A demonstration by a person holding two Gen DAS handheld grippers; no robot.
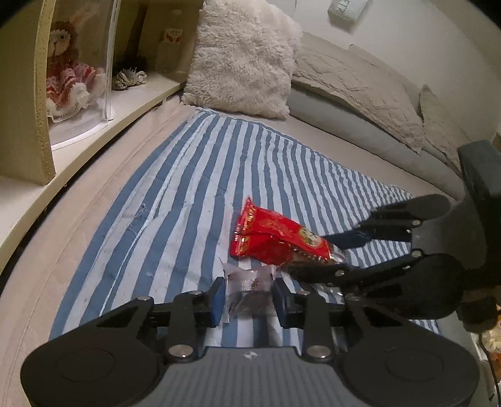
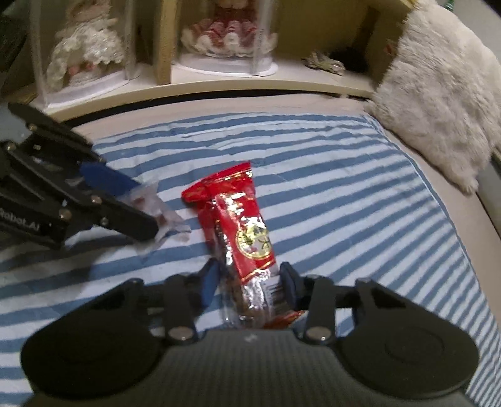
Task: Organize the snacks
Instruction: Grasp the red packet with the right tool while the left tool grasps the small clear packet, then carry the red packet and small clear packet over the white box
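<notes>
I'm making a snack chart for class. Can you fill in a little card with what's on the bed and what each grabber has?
surface: striped cloth on a bed
left gripper: fingers shut on the clear packet
right gripper: fingers around the red packet, grip unclear
packets: side by side on the cloth
behind: fluffy pillow, shelf with dolls

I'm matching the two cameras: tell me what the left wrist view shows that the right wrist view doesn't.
Left wrist only: the quilted beige pillows along the wall.
Right wrist only: a doll in a white dress on the shelf.
Both: the red snack packets, the clear-wrapped snack, the striped cloth, the fluffy cushion and both grippers.
</notes>
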